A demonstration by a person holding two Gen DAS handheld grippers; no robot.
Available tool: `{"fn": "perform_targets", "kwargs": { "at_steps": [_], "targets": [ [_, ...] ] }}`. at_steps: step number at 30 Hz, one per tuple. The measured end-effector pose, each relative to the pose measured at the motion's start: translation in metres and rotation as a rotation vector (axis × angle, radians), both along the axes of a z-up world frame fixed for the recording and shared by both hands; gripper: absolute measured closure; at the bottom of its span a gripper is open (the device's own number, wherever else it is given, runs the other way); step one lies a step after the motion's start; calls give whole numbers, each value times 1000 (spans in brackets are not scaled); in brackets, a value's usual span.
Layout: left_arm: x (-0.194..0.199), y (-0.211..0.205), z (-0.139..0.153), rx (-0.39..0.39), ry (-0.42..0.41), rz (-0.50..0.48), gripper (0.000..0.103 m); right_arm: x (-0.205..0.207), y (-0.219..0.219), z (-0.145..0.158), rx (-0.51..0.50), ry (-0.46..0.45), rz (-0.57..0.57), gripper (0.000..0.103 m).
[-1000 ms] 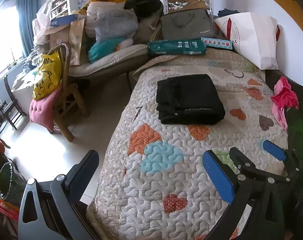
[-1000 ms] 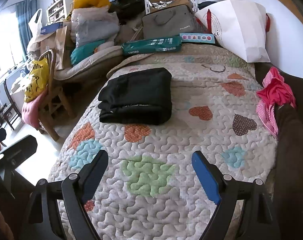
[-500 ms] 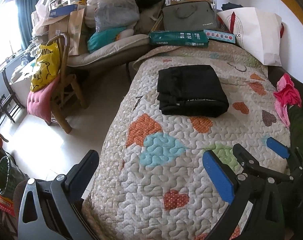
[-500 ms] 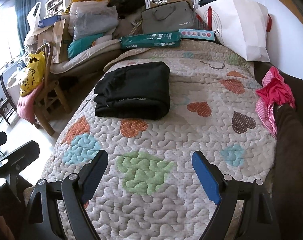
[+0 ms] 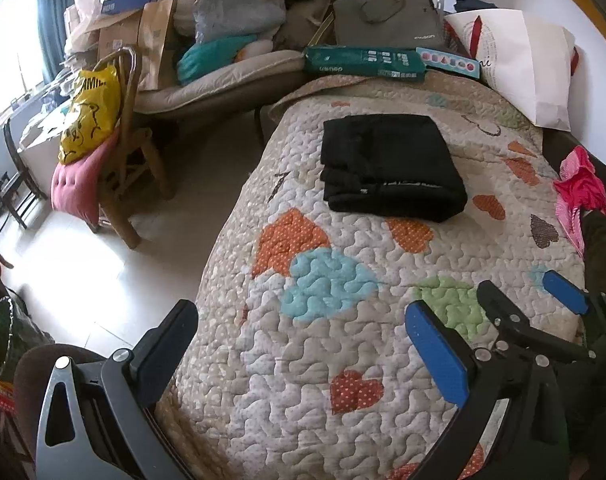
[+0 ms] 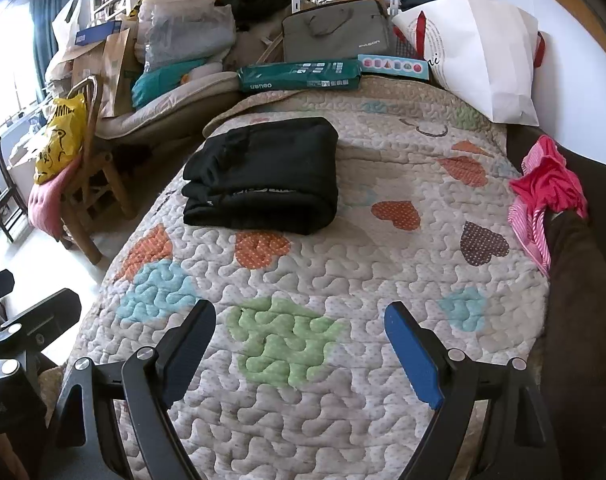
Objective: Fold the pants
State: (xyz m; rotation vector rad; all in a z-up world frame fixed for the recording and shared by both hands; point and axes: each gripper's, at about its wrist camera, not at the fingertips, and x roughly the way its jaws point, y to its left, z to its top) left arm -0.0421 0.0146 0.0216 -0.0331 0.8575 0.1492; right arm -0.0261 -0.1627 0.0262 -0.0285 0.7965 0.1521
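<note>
The black pants (image 5: 391, 168) lie folded into a thick rectangle on the heart-patterned quilt (image 5: 343, 360), toward the bed's far left part. Nothing touches them. My left gripper (image 5: 303, 336) hangs open over the near left edge of the bed, with only quilt between its fingers. In the same view, my right gripper (image 5: 531, 304) shows at the right, also open. From the right wrist, the pants (image 6: 267, 176) lie well ahead of the open right gripper (image 6: 301, 320), which is over the quilt (image 6: 383, 264). The left gripper (image 6: 19, 296) is at the left edge.
A pink garment (image 6: 547, 188) is bunched at the bed's right edge by a dark sofa arm. A white paper bag (image 6: 479, 52), a green box (image 6: 299, 76) and a grey laptop bag (image 6: 335, 32) line the far end. A wooden chair (image 5: 127, 168) with a yellow bag stands on the floor, left.
The left gripper has tipped slightly, so the pants sit a little higher in its view. The pants have not moved, and both grippers stay open.
</note>
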Motion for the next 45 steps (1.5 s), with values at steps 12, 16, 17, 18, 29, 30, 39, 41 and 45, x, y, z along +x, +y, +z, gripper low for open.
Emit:
{"fn": "perform_targets", "kwargs": {
  "at_steps": [12, 16, 17, 18, 29, 30, 39, 41, 45],
  "targets": [
    [4, 1, -10, -7, 33, 9, 0, 5, 0, -8, -28, 40, -16, 13],
    [5, 3, -12, -16, 43, 15, 0, 5, 0, -9, -27, 43, -16, 13],
    [5, 4, -12, -19, 45, 16, 0, 5, 0, -9, -27, 44, -15, 13],
    [5, 5, -13, -22, 47, 18, 0, 5, 0, -9, -28, 45, -15, 13],
    [7, 7, -16, -31, 59, 23, 0, 5, 0, -11, -27, 47, -14, 13],
    [7, 7, -16, -32, 61, 23, 0, 5, 0, -11, -28, 47, -14, 13],
    [8, 9, -19, -40, 71, 27, 0, 6, 1, -12, -29, 50, -12, 13],
    [8, 9, -20, -44, 75, 28, 0, 6, 1, -13, -31, 50, -12, 12],
    [9, 10, -22, -52, 83, 31, 0, 5, 2, -14, -33, 51, -11, 12]
  ]
}}
